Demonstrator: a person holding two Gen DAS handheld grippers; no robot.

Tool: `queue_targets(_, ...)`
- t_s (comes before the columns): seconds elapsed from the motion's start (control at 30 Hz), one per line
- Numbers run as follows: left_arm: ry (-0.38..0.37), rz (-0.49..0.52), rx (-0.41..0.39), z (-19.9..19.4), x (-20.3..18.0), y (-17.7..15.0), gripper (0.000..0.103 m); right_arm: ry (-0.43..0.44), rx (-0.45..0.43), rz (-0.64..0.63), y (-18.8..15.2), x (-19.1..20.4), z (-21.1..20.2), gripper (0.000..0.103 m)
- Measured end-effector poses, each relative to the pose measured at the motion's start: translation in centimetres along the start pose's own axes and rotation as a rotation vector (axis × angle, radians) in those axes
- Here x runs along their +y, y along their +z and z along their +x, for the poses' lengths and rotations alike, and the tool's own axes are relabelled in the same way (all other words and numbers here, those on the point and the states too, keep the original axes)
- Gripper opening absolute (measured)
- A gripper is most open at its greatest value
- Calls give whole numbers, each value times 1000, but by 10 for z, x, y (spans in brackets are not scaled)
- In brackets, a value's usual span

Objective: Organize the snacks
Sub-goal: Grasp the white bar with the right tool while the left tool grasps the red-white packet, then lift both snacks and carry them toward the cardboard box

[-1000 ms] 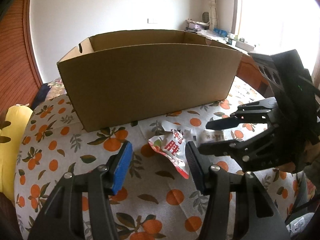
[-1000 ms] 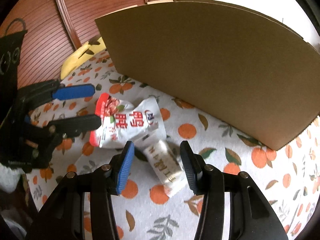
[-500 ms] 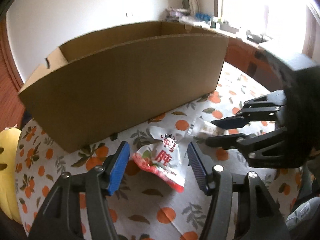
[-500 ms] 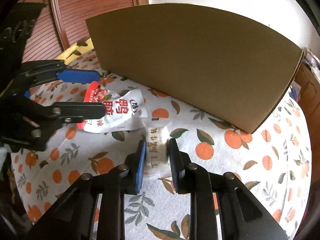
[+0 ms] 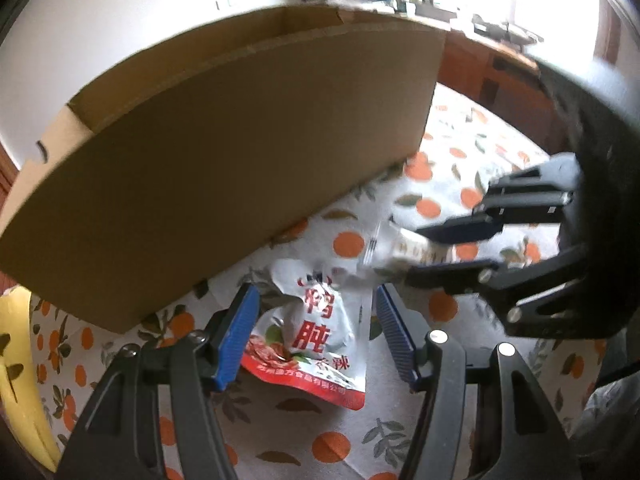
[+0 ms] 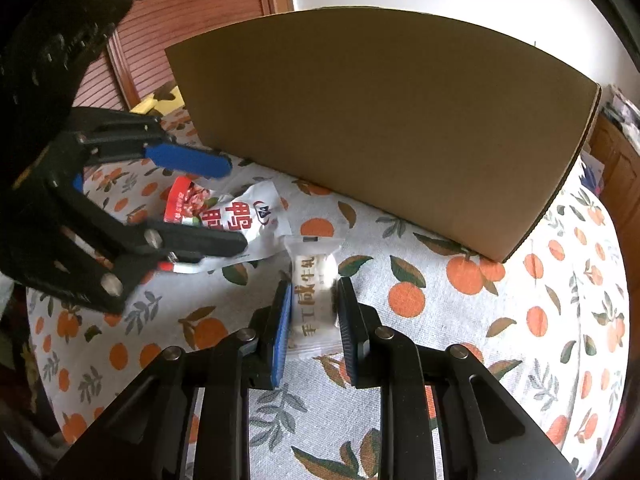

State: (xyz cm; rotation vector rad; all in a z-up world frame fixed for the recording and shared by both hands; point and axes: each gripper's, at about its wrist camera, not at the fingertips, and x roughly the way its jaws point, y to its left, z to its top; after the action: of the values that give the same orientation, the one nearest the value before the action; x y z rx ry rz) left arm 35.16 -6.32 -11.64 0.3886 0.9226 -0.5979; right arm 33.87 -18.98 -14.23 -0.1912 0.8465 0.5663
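Left wrist view: the left gripper (image 5: 316,334) hangs with its fingers spread either side of the red pouch (image 5: 312,340), which lies flat on the cloth (image 5: 280,432) just in front of the box (image 5: 240,152). The pads do not press it. To take it well, I judge the fingers should come lower and close across the pouch's crumpled middle, where the foil gives them something to bite; a flat edge would likely slip. The right gripper (image 5: 436,254) shows at the right, clamped on the white pack (image 5: 404,250), whose far end lies close to the pouch's top, so the two may drag on each other.

Right wrist view: the right gripper (image 6: 310,320) is closed on the white pack (image 6: 314,300), pads squeezing its long sides, the pack near the cloth (image 6: 440,340); whether it touches is unclear. The grip looks centred, so the next move is a straight lift, high enough to clear the box (image 6: 380,128) wall, then over the rim. The left gripper (image 6: 218,204) straddles the pouch (image 6: 240,216) nearby; lifting away from it avoids a knock.
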Motion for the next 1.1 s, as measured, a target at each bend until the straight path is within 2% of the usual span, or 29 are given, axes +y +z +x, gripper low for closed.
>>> queue_targets(0.1,1,15,24,6,-4,-1,61,-17,-4,25,0,-6,-1,20)
queue_targets(0.23,18,19,46,14,-6,-1,61,2,-8,53,1,-13,-3,20)
queue_targets(0.37,19,6,35,16,-6,-1,62,-1,-8,51,1,-13,-4,20)
queue_targets(0.5,1,-16,33,17,-4,-1,57,2,-8,55,1,-13,-4,20)
queue_targets(0.7,35,25,29,9,-14,-6,51,-1,-8,56,1,-13,-4,20)
queue_targets(1.1,61,-38,-40,-14,-9,-14,52,-12,-8,55,2,-12,-4,20)
